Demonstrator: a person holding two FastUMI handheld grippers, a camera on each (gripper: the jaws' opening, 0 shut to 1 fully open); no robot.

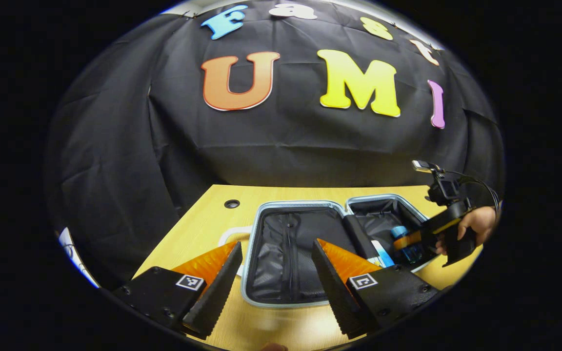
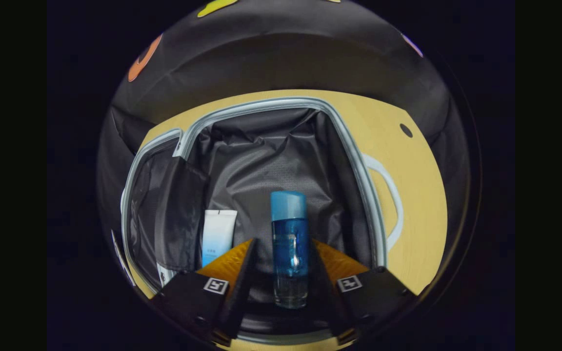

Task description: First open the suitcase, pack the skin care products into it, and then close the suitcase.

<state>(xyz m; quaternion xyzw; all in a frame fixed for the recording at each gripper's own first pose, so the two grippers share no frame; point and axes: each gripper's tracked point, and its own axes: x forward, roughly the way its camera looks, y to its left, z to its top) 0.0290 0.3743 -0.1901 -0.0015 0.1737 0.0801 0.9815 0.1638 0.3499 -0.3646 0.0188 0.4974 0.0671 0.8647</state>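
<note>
Table (image 1: 203,214): one, light wood, with a round grommet hole (image 1: 231,204) near its back edge.

Suitcase (image 1: 260,253): one, open flat on the table, both halves lined in dark fabric with a pale grey rim. In the left gripper view the zipped-lining half sits directly ahead of the left gripper (image 1: 277,253), between and just beyond its fingers. The other half lies to the right of it; the skin care items are in there.

Left gripper: jaws wide apart, holding nothing, hovering over the near edge of the suitcase's zipped half.

Right gripper (image 2: 281,248): in its own view the fingers sit either side of the blue bottle (image 2: 289,243), inside the suitcase's deep half. Fingers look close against the bottle's sides, but actual contact on both sides can't be confirmed from this angle. In the left gripper view the same gripper (image 1: 410,241) reaches into the right half from the right, with a hand (image 1: 476,224) holding it.

Skin care count: two visible.
- Blue bottle: one, clear blue body with a lighter blue cap, lying between the right gripper's fingers, cap pointing away from the camera.
- White tube (image 2: 217,234): one, lying on the lining just left of the bottle, beside the left finger of the right gripper, not touching the bottle.
</note>
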